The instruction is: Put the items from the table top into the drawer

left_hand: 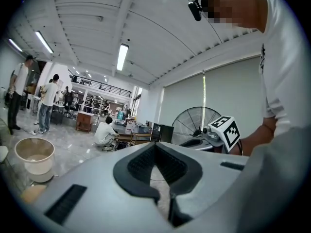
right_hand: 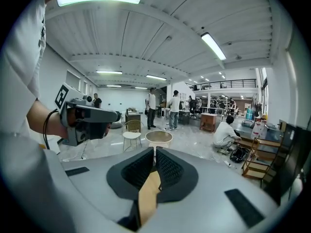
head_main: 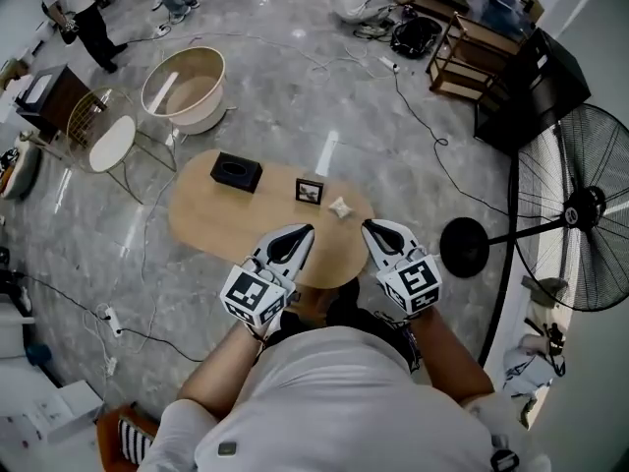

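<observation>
An oval wooden table [head_main: 211, 226] carries a black box [head_main: 236, 172], a small picture frame [head_main: 310, 191] and a little white crumpled item [head_main: 340, 207]. My left gripper [head_main: 306, 231] hovers over the table's near edge, short of the frame, with its jaws shut and nothing in them. My right gripper [head_main: 367, 225] hangs beside it, just right of the white item, also shut and empty. The left gripper view shows its jaws [left_hand: 155, 147] closed in front of the room, with the right gripper [left_hand: 216, 134] alongside. A sliver of tabletop [right_hand: 148, 198] shows below the shut right gripper [right_hand: 154, 152]. No drawer is visible.
A round beige tub [head_main: 185, 88] and a wire-legged chair [head_main: 110, 143] stand beyond the table on the left. A large pedestal fan [head_main: 580, 214] with its round base [head_main: 466, 247] stands to the right. Cables trail over the floor, and several people are at the far end.
</observation>
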A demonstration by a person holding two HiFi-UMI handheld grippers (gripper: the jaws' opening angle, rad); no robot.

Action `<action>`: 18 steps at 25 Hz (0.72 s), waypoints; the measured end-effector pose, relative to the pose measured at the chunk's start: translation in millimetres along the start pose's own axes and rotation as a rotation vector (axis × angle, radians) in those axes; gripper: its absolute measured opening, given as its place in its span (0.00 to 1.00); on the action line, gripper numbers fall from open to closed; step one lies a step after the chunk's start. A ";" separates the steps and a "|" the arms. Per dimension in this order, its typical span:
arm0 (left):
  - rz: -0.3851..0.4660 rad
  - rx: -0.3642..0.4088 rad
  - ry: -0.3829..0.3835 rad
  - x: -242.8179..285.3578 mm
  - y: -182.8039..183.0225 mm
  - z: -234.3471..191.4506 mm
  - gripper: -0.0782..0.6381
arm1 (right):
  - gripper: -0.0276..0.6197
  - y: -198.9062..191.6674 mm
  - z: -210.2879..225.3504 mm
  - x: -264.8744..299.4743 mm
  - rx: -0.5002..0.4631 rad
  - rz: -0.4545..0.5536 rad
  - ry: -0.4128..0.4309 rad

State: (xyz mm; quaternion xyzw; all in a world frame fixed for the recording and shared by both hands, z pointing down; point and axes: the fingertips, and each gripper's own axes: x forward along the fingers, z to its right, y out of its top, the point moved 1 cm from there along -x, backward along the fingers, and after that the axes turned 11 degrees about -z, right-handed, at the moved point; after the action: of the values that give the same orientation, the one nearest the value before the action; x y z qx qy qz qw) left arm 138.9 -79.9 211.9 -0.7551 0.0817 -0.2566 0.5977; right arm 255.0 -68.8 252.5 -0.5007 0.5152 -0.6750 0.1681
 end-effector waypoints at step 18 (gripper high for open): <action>-0.222 -0.146 0.108 133.7 -145.9 -120.7 0.12 | 0.34 -163.4 107.1 193.0 0.085 -0.335 0.164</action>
State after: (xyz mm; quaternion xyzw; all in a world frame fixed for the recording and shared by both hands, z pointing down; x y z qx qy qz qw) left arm 167.9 -201.6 407.1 -0.7861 0.0478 -0.3547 0.5039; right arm 307.9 -201.2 487.3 -0.5153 0.4076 -0.7533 0.0315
